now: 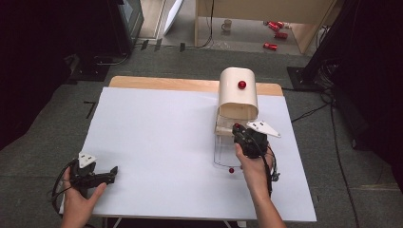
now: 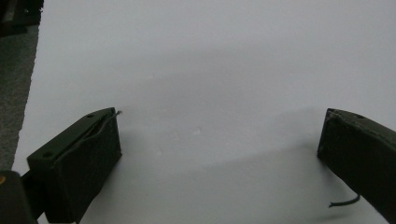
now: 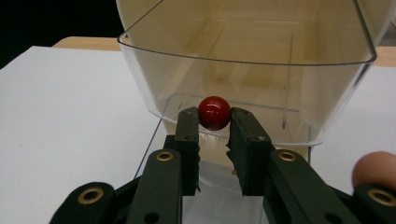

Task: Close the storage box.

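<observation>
Here the right gripper (image 3: pixel 215 122) clenches a red ball (image 3: pixel 215 112) at the clear container's (image 3: pixel 261 84) rim, near the table's (image 1: pixel 157 142) far right; the left gripper (image 2: pixel 219 144) rests released at the near left corner.

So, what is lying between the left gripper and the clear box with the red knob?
Nothing: in the high view, bare white table stretches from the left gripper to the clear box.

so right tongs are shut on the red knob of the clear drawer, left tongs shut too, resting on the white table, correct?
Not quite: the left tongs are open, as the left gripper view shows, jaws wide apart over the white table with nothing between. The right tongs are indeed shut on the red knob of the clear drawer.
</observation>
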